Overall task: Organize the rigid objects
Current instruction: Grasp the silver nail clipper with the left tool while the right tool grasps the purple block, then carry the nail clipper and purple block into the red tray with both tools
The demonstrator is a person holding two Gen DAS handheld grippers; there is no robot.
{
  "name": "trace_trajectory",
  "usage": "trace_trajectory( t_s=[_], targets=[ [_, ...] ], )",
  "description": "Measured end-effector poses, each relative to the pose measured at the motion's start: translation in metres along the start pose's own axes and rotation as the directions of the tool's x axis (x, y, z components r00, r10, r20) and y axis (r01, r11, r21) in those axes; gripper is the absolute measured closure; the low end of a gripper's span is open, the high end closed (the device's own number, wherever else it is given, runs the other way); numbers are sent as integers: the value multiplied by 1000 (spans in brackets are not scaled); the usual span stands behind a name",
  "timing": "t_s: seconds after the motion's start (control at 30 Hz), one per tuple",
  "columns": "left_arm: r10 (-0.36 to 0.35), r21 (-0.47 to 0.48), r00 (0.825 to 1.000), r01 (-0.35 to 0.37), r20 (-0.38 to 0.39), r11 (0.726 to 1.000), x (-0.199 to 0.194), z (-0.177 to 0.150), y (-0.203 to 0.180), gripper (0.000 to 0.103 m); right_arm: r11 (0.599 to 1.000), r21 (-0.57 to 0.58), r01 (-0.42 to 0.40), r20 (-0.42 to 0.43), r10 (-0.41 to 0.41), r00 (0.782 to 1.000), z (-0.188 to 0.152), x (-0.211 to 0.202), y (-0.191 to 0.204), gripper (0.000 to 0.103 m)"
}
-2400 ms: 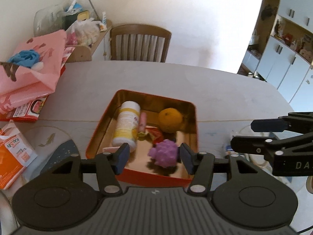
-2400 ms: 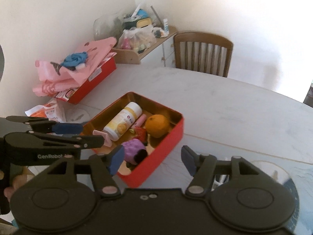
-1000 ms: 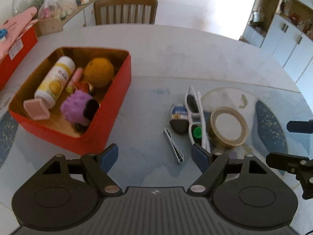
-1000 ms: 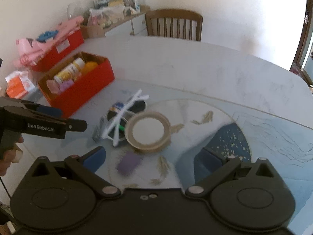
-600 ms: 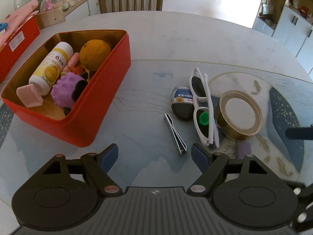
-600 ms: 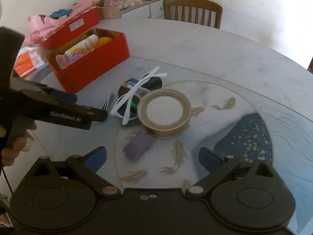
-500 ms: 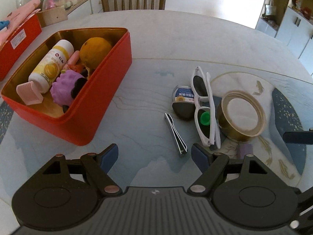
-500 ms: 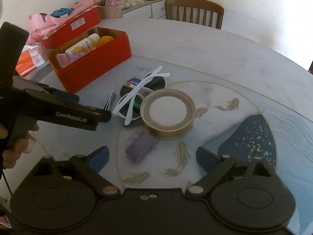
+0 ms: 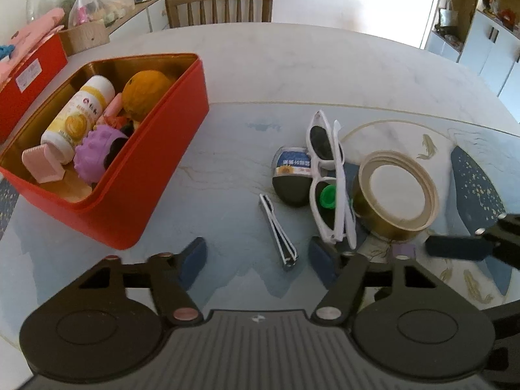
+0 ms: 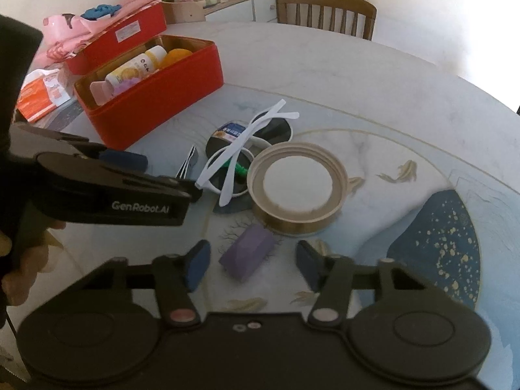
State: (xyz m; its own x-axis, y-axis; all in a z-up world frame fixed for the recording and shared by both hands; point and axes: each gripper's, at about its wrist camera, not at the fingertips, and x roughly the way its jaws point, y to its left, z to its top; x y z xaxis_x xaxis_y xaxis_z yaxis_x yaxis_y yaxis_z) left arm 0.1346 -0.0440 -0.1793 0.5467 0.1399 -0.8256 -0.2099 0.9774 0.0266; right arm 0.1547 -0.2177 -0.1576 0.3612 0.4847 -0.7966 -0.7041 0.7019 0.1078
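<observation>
A red box (image 9: 169, 175) (image 10: 169, 87) holds a white bottle (image 9: 78, 113), an orange (image 9: 146, 92), a purple spiky ball (image 9: 97, 152) and a pink piece (image 9: 42, 165). On the table lie a nail clipper (image 9: 278, 230), white sunglasses (image 9: 328, 175) (image 10: 247, 156), a small dark tin (image 9: 291, 175), a tape roll (image 9: 396, 191) (image 10: 297, 188) and a purple block (image 10: 248, 255). My left gripper (image 9: 260, 256) is open, the clipper just ahead between its fingers. My right gripper (image 10: 252, 265) is open around the purple block.
A second red box (image 10: 120, 39) with pink cloth and an orange packet (image 10: 39, 94) sit at the left. A wooden chair (image 9: 219, 5) stands behind the table. A cluttered shelf lies at the back left.
Both grippers have left the red box and moved right and down to the loose items. The right gripper has closed in on the purple block; the left has neared the clipper.
</observation>
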Motion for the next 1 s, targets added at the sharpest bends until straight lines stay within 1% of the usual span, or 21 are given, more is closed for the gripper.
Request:
trace_trajectory(
  t_s=[0.03,0.1,0.17,0.23,0.3,0.43,0.47,0.63,0.77,1.0],
  targets=[
    [-4,6,1000,4,3,1000,0,0,-1,46,1000,-5,4,1,-4,1000,0,0,2,50],
    [-9,16,1000,9,8,1000,-1,1,-3,52,1000,-14,5,1,-5,1000,0,0,5,58],
    [-17,27,1000,16,10,999,-2,1,-5,60,1000,-24,5,0,-5,1000,0,0,7,60],
    [-24,38,1000,24,8,999,-3,2,-7,70,999,-45,21,-1,-21,1000,-1,0,10,64],
    [-26,39,1000,26,6,999,-2,3,-8,72,997,-67,38,-2,-38,999,-1,0,12,68],
    [-37,39,999,37,0,999,-3,4,-8,89,997,-64,36,-4,-37,999,-2,-1,12,79],
    [-41,39,999,41,-2,998,-3,4,-7,90,998,-58,38,-4,-39,999,-2,-1,11,83],
    [-59,22,998,59,-11,998,-2,4,-1,91,999,-27,31,-5,-31,999,-3,-4,7,83],
    [-79,-16,997,78,-23,997,-4,5,8,91,1000,-3,25,9,-25,1000,-2,-9,5,83],
    [-103,-71,995,101,-18,992,-13,6,22,91,999,37,8,38,-9,999,0,-23,4,83]
  ],
)
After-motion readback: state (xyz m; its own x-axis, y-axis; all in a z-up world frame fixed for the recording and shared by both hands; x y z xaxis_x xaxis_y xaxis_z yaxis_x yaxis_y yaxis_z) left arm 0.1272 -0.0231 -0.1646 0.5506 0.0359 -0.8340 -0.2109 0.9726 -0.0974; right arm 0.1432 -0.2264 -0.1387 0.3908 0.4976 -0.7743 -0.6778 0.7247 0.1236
